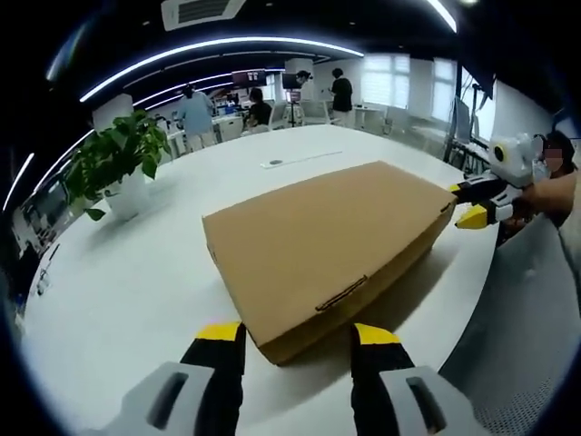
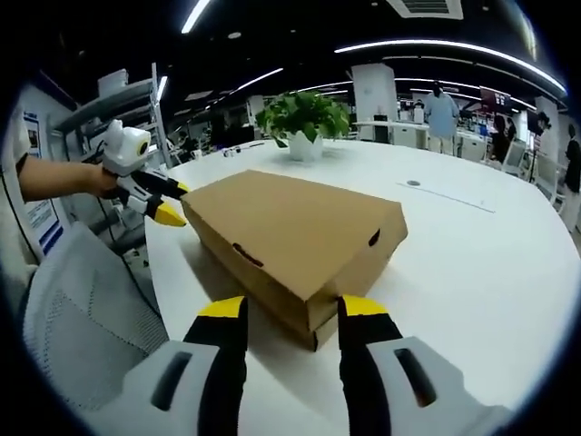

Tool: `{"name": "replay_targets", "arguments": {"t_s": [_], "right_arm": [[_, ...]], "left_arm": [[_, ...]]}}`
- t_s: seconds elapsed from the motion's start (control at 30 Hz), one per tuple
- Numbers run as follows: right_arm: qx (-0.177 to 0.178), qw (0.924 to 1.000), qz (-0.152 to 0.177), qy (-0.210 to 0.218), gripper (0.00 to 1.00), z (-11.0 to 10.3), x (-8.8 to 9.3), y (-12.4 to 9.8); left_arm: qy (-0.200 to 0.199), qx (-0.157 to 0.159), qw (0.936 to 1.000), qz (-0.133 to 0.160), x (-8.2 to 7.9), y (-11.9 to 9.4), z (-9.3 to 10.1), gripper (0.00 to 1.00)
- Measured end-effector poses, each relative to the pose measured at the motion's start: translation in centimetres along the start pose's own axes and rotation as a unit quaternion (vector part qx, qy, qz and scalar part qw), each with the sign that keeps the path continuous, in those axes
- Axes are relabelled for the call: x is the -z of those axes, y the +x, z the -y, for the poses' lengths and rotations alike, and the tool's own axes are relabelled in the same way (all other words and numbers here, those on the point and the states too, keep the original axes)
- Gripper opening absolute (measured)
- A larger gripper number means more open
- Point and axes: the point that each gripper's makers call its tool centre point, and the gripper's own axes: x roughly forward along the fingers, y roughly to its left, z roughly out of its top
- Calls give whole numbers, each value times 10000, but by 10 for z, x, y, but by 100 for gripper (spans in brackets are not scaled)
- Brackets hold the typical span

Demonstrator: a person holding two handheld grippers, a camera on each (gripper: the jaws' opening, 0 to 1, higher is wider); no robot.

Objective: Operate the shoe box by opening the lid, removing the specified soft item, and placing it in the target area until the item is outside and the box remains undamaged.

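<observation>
Left gripper view: one closed shoe box (image 1: pixel 331 241), one plant (image 1: pixel 118 159), two spread tools (image 1: pixel 298 336), seemingly empty.

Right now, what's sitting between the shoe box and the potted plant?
Nothing but bare white table. In the left gripper view, the stretch from the shoe box to the potted plant holds no objects.

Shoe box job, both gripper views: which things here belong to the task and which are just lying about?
Belongs to the job:
- cardboard shoe box, lid closed
- left claw, open
- right claw, open

Just lying about:
- potted plant
- mesh chair
- small flat item on the white table, behind the box
</observation>
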Motion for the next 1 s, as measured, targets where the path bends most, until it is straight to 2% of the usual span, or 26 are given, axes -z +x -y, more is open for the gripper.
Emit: {"name": "replay_targets", "arguments": {"t_s": [0.37, 1.0], "right_arm": [[-26, 9997, 212, -141, 41, -8, -26, -14], [-12, 9975, 422, -564, 39, -3, -68, -25]], "left_arm": [[61, 17, 9999, 111, -21, -16, -1, 47], [285, 30, 9988, 396, -59, -35, -11, 48]]}}
